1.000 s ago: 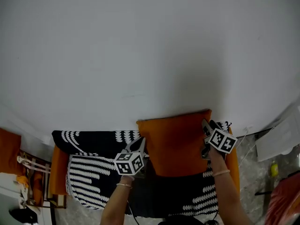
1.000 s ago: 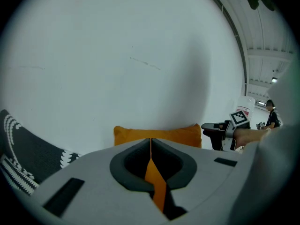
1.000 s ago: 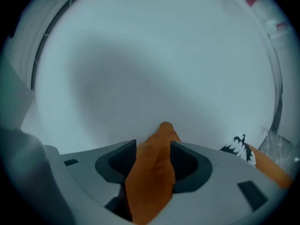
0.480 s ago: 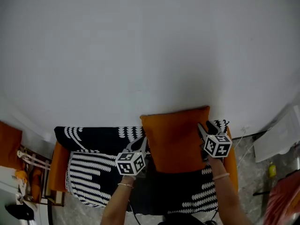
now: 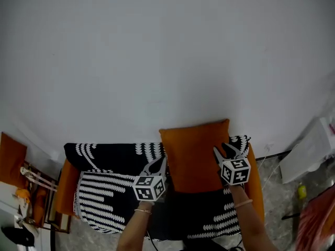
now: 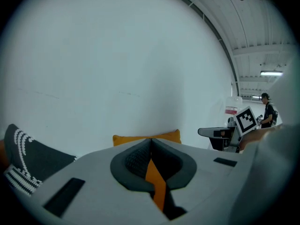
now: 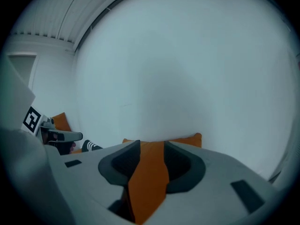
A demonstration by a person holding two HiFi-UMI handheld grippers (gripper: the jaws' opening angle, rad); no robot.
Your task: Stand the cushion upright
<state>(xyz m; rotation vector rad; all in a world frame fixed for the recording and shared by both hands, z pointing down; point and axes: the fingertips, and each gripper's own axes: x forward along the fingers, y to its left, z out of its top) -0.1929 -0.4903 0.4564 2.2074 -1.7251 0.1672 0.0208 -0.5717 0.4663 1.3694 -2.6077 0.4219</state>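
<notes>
The orange cushion stands upright on the sofa seat, its back against the white wall. My left gripper is shut just off the cushion's lower left edge and holds nothing. In the left gripper view its tips meet, and the cushion shows beyond them. My right gripper is by the cushion's right edge. Its jaws stand apart and have just been closing. The cushion's face shows through the gap and the pads do not press on it.
A black throw with white patterning covers the orange sofa. A rack with small things stands at the left. A white slab leans at the right. A person stands far off.
Both grippers have drawn back from the cushion towards me, and the right one has rolled. The cushion stays upright against the wall.
</notes>
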